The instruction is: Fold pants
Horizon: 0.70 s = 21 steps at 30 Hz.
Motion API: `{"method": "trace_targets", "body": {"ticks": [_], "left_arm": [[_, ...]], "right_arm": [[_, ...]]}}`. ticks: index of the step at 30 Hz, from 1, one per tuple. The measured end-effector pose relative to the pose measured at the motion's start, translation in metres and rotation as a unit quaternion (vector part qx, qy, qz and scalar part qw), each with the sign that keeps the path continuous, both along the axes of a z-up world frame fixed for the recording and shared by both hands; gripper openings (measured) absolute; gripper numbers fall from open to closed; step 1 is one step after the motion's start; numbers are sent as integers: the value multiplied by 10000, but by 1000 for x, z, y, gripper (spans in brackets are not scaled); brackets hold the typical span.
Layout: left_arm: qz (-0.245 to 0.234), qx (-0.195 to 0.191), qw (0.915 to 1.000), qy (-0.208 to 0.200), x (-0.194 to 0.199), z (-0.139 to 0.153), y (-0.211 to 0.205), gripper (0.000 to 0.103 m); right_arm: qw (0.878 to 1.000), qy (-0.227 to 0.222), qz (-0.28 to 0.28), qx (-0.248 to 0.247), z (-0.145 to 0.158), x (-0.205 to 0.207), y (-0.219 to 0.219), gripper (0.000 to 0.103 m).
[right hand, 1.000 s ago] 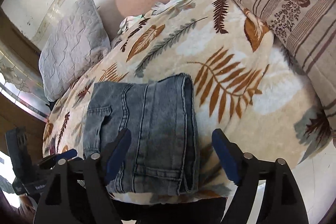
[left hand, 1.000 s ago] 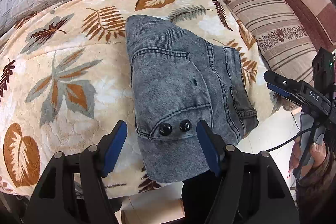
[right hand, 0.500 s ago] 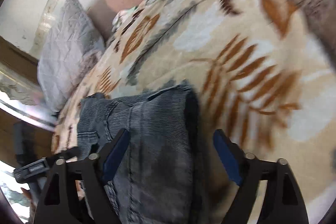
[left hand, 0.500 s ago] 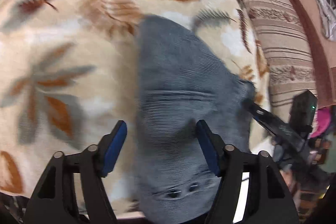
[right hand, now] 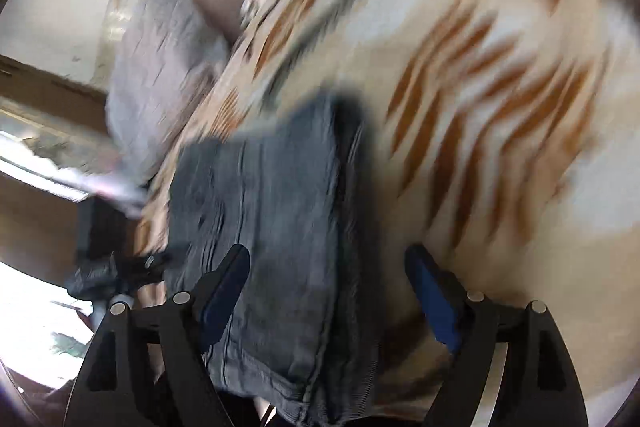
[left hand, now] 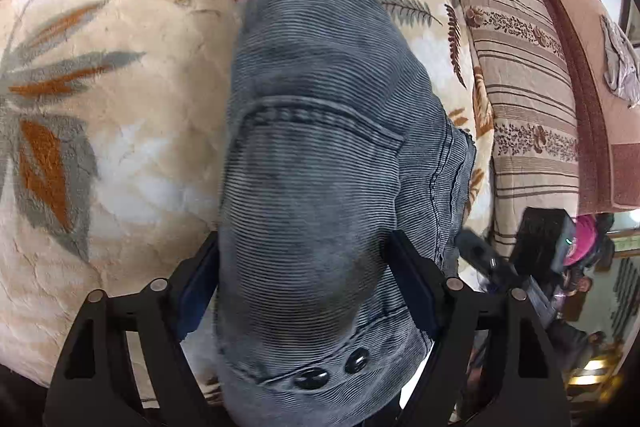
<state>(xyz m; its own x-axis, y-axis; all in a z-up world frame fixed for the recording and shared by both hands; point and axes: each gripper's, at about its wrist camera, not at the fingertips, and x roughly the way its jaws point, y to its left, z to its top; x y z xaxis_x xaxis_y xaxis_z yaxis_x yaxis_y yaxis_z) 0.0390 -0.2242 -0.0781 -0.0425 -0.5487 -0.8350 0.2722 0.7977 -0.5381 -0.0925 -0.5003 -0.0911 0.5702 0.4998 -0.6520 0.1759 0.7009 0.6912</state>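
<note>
Folded grey denim pants (left hand: 320, 155) lying on a leaf-patterned bed cover (left hand: 120, 147), between the released jaws of the left gripper (left hand: 308, 287); right gripper (right hand: 328, 291) likewise spread over their edge. Denim judged thick, fairly heavy, limp yet non-slippery; best gripped at the stiff buttoned waistband (left hand: 332, 373) or a folded edge

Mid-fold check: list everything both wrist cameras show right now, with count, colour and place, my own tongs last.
Pants: one, grey-blue denim, folded, on the blanket near its front edge.
Waistband buttons: two, black, near end of the pants.
Blanket: one, cream with brown and grey leaves, under the pants.
Striped cushion: one, beige-brown, right of the blanket.
Quilted pillow: one, grey, far left, blurred.
Left tongs: open, straddling the pants.
Right tongs: open, over the pants' right edge.
</note>
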Motion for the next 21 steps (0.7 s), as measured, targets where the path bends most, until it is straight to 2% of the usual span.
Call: {"method": "trace_targets", "body": {"ticks": [1, 2, 4, 7, 12, 14, 15, 16, 17, 19, 21], "left_arm": [[-39, 10, 10000, -74, -3, 5, -2, 56], [-58, 35, 9998, -177, -6, 12, -3, 50], [-101, 110, 9992, -376, -6, 22, -2, 28], [-42, 41, 9983, -574, -1, 36, 11, 25], [508, -191, 9933, -1025, 26, 76, 70, 25], [776, -118, 9881, -1324, 43, 91, 101, 30], [870, 56, 9858, -1434, 50, 92, 112, 42], [1008, 390, 9814, -1589, 59, 92, 125, 51], [1193, 794, 9740, -1753, 65, 90, 137, 53], [1494, 1558, 9536, -2098, 70, 85, 165, 59], [1674, 1797, 9418, -2296, 67, 78, 191, 67]], "right_arm": [[9999, -20, 130, 69, 2, 1, 8, 68], [9997, 0, 220, 60, 7, 2, 16, 49], [9987, -18, 424, -276, 25, 6, 33, 46], [9980, 24, 468, -419, 49, 18, 46, 40], [9961, -423, 718, -297, 95, 53, 82, 40], [9939, -629, 876, -238, 106, 75, 103, 42], [9932, -685, 890, -307, 108, 83, 112, 43], [9929, -647, 818, -573, 110, 97, 123, 44], [9907, -496, 683, -1067, 108, 110, 133, 51], [9774, -60, 442, -2064, 100, 131, 154, 58], [9732, 34, 426, -2260, 96, 133, 164, 59]]}}
